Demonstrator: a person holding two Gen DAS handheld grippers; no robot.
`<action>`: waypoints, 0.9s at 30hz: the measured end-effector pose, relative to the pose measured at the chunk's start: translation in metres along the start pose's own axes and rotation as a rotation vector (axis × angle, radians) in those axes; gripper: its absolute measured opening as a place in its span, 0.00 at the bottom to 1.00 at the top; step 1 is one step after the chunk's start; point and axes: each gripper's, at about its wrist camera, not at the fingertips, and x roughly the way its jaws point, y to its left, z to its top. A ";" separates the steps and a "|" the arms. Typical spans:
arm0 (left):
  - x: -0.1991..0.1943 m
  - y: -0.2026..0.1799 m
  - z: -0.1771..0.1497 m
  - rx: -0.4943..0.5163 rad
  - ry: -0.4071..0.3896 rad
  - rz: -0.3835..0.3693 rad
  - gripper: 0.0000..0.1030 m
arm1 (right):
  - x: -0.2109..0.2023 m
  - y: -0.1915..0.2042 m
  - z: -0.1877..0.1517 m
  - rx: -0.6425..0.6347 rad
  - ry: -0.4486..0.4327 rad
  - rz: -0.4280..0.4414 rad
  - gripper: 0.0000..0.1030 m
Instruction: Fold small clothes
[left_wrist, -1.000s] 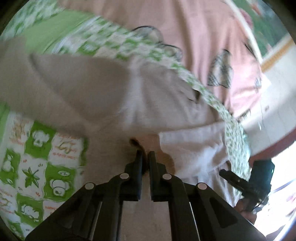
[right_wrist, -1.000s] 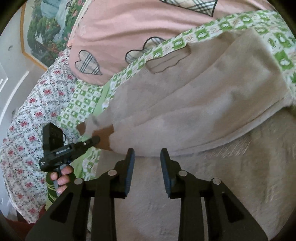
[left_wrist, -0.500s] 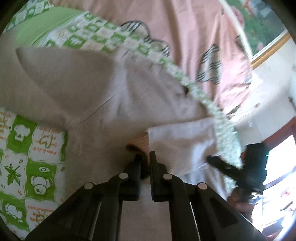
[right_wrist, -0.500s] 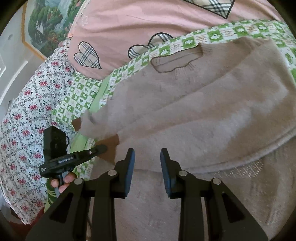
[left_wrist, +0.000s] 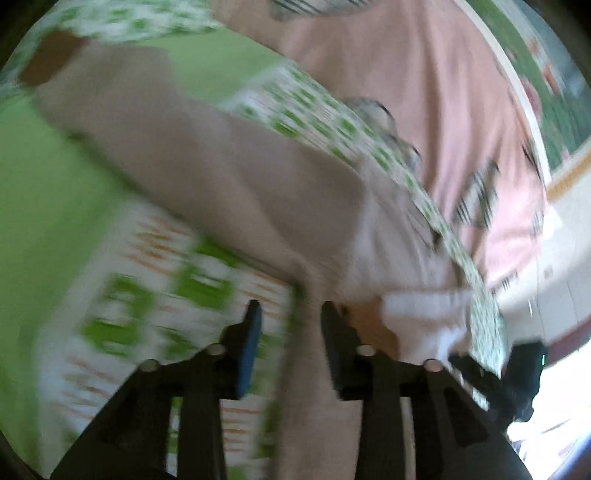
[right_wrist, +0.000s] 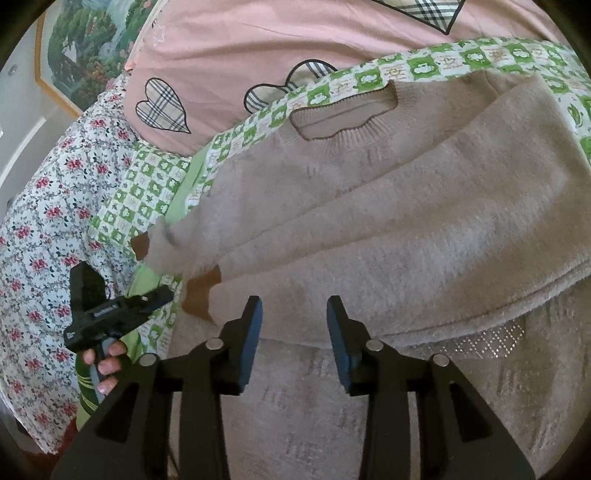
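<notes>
A beige knit sweater (right_wrist: 388, 221) lies on a green-and-white patterned sheet (right_wrist: 155, 184), its neckline (right_wrist: 343, 118) far from me. One sleeve is folded across the body, its brown cuff (right_wrist: 201, 295) at the left edge. A second brown cuff (right_wrist: 140, 247) sits just beyond it. My right gripper (right_wrist: 293, 325) is open and empty above the sweater's lower part. My left gripper (left_wrist: 290, 325) is open and empty at the sweater's (left_wrist: 240, 177) edge; that view is blurred. It also shows in the right wrist view (right_wrist: 122, 314), held in a hand beside the cuff.
A pink pillow (right_wrist: 277, 48) with plaid hearts lies behind the sweater. A floral sheet (right_wrist: 44, 229) hangs at the left. A framed landscape picture (right_wrist: 85, 48) hangs on the wall. The right gripper's body (left_wrist: 517, 373) shows at the lower right of the left wrist view.
My left gripper has opened and let go of the brown sleeve cuff, which now lies folded on the sweater body. The left gripper has swung away. The right gripper stays open.
</notes>
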 end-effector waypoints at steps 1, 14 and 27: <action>-0.004 0.010 0.005 -0.032 -0.019 0.016 0.40 | -0.001 0.000 -0.002 0.002 -0.002 0.002 0.37; -0.022 0.148 0.108 -0.429 -0.258 0.036 0.57 | -0.022 0.012 -0.030 -0.015 0.025 0.003 0.44; -0.058 0.110 0.134 -0.212 -0.425 0.112 0.03 | -0.051 -0.014 -0.043 0.024 0.003 -0.047 0.44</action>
